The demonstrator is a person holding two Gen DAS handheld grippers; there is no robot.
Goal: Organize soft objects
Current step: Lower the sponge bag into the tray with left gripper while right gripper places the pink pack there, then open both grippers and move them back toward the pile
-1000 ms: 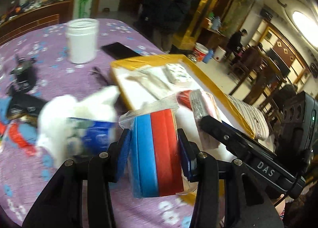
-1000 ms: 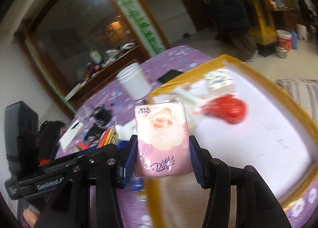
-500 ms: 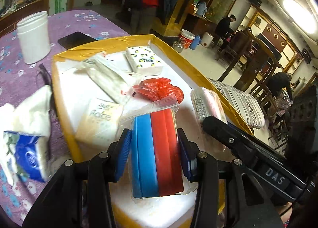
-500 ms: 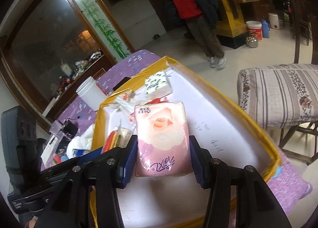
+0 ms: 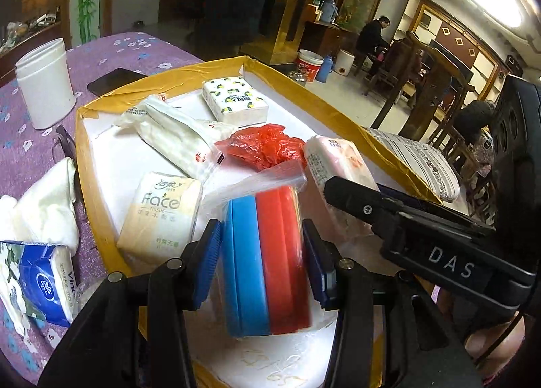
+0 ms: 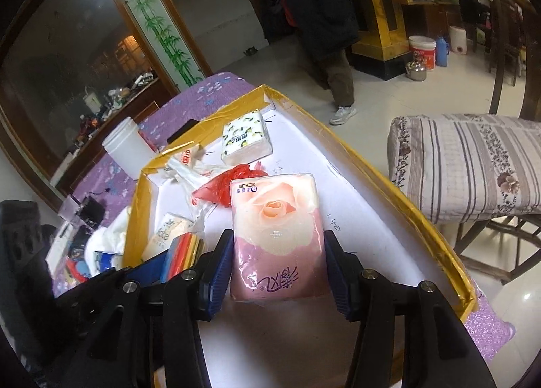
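Note:
My left gripper (image 5: 260,242) is shut on a blue and red sponge pack (image 5: 267,263) in a clear bag, low over the near end of the white tray with a yellow taped rim (image 5: 135,97). Just to its right, my right gripper (image 6: 279,252) has a pink rose tissue pack (image 6: 274,219) between its pads. Its jaws are opening, though both pads still touch the pack. Inside the tray lie a green-patterned tissue pack (image 5: 235,100), a white wipes bag (image 5: 175,134), a red plastic bag (image 5: 267,147) and a beige Face tissue pack (image 5: 160,215).
On the purple tablecloth left of the tray are a white jar (image 5: 44,83), a black phone (image 5: 111,80), a white cloth (image 5: 47,208) and a blue tissue pack (image 5: 44,283). A striped cushioned chair (image 6: 466,164) stands right of the table. A person (image 6: 318,16) walks behind.
Both grippers have come from the tablecloth side to over the tray and sunk toward its floor, each still carrying its pack. The person behind has walked across.

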